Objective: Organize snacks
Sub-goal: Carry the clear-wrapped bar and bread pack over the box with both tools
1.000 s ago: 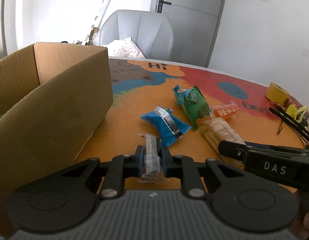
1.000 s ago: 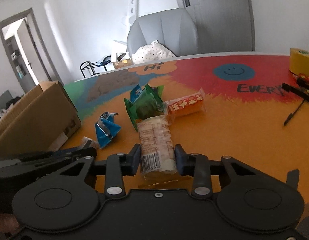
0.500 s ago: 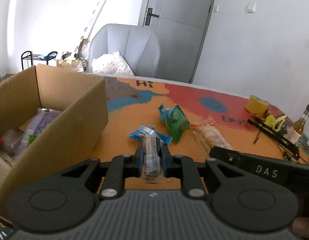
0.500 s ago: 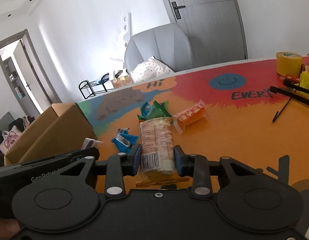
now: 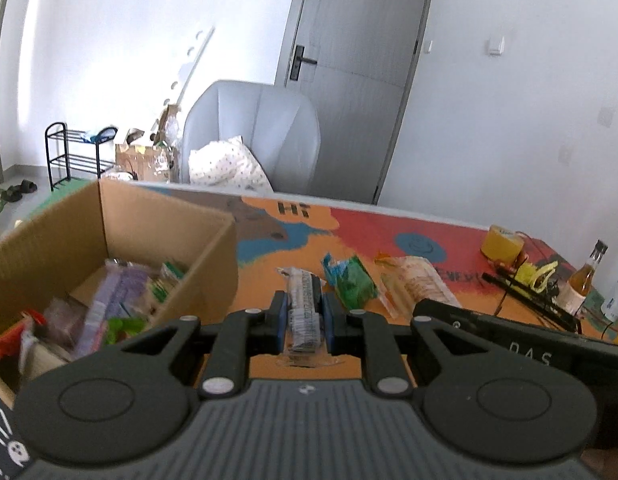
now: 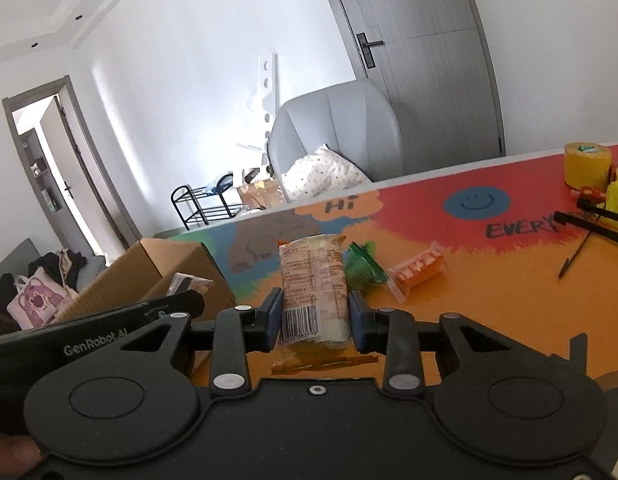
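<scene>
Cardboard box [image 5: 157, 232]: far left on the table [image 5: 461, 320], open-topped, holding a jumble of packets, mostly blurred.

Left tongs [image 5: 303, 316]: clamped tight on a narrow clear-wrapped snack bar [image 5: 303, 300], lifted clear of the table, just right of the box's near wall.

Green packet [image 5: 351, 280]: lying on the orange part of the table, just beyond the left tongs.

Right tongs [image 6: 314, 320]: closed on a pale biscuit packet [image 6: 313, 284], barcode end nearest the camera, held above the table.

Orange packet [image 6: 419, 270]: flat on the table, right of the green one.

Yellow tape roll [image 6: 587, 164]: far right edge of the table, near a black pen [image 6: 575, 256].
</scene>
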`<state>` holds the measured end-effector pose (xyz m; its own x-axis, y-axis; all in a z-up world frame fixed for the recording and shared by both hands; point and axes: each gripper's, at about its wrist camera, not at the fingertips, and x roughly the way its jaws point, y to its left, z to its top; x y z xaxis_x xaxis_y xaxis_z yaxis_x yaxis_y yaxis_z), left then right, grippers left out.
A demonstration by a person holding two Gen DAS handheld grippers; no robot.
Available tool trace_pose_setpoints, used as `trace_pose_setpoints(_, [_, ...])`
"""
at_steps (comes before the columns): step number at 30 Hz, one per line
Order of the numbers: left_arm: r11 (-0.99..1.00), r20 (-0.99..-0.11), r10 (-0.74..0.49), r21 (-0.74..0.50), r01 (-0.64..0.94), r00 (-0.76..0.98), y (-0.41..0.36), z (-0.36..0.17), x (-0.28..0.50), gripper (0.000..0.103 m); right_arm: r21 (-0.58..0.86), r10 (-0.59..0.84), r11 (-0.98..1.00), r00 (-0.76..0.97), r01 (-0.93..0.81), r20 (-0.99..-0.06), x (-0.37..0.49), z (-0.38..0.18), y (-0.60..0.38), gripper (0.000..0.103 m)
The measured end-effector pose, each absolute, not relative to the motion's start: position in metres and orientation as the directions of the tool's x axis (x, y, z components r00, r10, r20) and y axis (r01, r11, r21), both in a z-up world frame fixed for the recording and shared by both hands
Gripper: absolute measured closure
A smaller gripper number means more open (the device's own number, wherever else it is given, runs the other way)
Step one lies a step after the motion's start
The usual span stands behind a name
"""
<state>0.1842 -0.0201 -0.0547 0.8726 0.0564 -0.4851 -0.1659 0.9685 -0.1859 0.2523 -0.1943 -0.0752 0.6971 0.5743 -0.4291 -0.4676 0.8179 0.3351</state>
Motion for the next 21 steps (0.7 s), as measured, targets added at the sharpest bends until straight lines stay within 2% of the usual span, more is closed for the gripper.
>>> trace_pose_setpoints(10, [0.971, -0.452, 0.089, -0.159, -0.178, 0.888, -0.004, -0.03, 0.174, 0.086, 0.394, 0.624, 0.775, 0.694, -0.494, -0.359, 0.25, -0.053, -0.184, 0.07])
trace_pose_setpoints(21, [0.962, -0.441, 0.13, -0.16, -0.221, 0.888, 0.026, -0.016, 0.171, 0.086, 0.377, 0.641, 0.764, 0.68, -0.523, -0.355, 0.254, -0.042, -0.16, 0.07])
